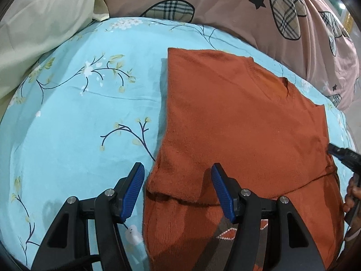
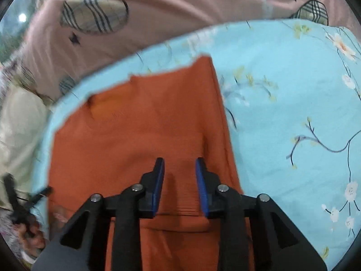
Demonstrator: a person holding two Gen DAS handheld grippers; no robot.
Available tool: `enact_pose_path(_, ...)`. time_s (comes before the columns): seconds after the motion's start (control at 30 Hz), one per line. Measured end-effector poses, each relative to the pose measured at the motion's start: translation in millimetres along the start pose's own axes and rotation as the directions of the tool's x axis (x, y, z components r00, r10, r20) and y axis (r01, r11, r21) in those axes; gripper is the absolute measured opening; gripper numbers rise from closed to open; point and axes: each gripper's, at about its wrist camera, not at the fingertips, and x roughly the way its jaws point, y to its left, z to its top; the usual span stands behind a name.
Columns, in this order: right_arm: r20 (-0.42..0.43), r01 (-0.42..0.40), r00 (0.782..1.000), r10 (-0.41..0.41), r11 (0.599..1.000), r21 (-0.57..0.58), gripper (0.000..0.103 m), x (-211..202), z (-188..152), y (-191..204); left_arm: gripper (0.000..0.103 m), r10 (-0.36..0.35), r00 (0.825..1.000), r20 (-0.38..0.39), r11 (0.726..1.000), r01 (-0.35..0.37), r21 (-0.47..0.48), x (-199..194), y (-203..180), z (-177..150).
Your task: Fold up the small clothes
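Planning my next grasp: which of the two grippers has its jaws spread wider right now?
The left gripper: its blue pads stand far apart, straddling the left edge of the orange sweater. The right gripper shows only a narrow gap.

Bed with light blue floral sheet (image 1: 79, 117), rust-orange sweater (image 1: 237, 124) flat on it, pink quilt (image 1: 225, 2) behind

right gripper (image 2: 179, 164) parted, empty | over orange sweater (image 2: 135, 131) | floral sheet (image 2: 282, 113)
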Motion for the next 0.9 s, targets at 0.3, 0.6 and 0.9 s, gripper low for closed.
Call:
enact_pose_path(0.3,-0.039,-0.033,0.999,0.034,0.999,0.004,0.010,17.1,-9.0,3.6,0.063,0.003,1.000,-0.026,1.000,-0.003,-0.005,11.8,4.4,2.2)
enact_pose_path(0.6,0.122,-0.031,0.992,0.032,0.999,-0.008,0.005,-32.2,5.3,0.7,0.062,0.027,0.999,-0.041,1.000,-0.027,-0.007,14.9,-0.8,2.5)
enact_pose_path(0.9,0.160,0.089,0.983,-0.085,0.996,-0.019,0.008,-36.4,-9.7,13.5,0.062,0.058,0.998,-0.030,0.998,-0.058,0.009,15.2,-3.5,0.5)
